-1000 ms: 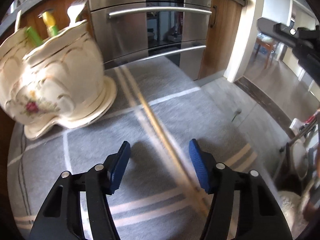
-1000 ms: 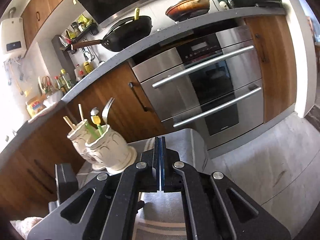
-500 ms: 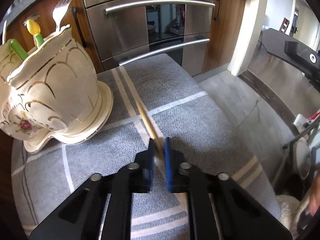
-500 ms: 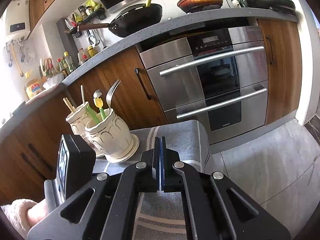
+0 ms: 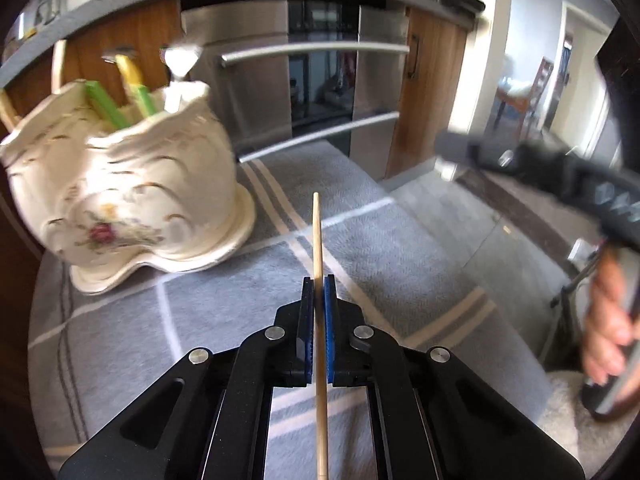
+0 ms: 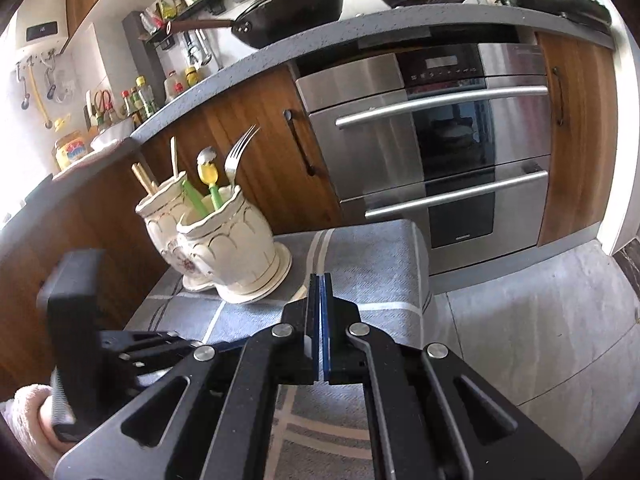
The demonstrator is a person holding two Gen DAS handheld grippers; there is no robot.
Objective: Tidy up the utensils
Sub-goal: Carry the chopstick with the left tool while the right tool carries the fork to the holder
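My left gripper (image 5: 318, 282) is shut on a thin wooden chopstick (image 5: 317, 236), which runs between the blue pads and sticks out ahead, lifted off the grey striped cloth (image 5: 380, 264). To its left stands a cream floral ceramic holder (image 5: 120, 184) with green-handled utensils and a fork in it. In the right wrist view the two joined cream holders (image 6: 224, 244) stand on the cloth, with chopsticks (image 6: 144, 178) in the rear cup and a fork (image 6: 236, 152) in the front one. My right gripper (image 6: 320, 280) is shut with nothing between its pads, near the cloth's front.
Behind the cloth-covered table is a steel oven (image 6: 440, 148) with two bar handles, set in wooden cabinets (image 6: 256, 148). Pans (image 6: 296, 4) sit on the grey counter above. Tiled floor (image 6: 540, 312) lies to the right. A person's hand (image 5: 608, 320) holds the other gripper's handle.
My left gripper went from open over the chopstick to shut on it, then lifted it off the cloth. The right gripper stayed shut and drifted slightly.
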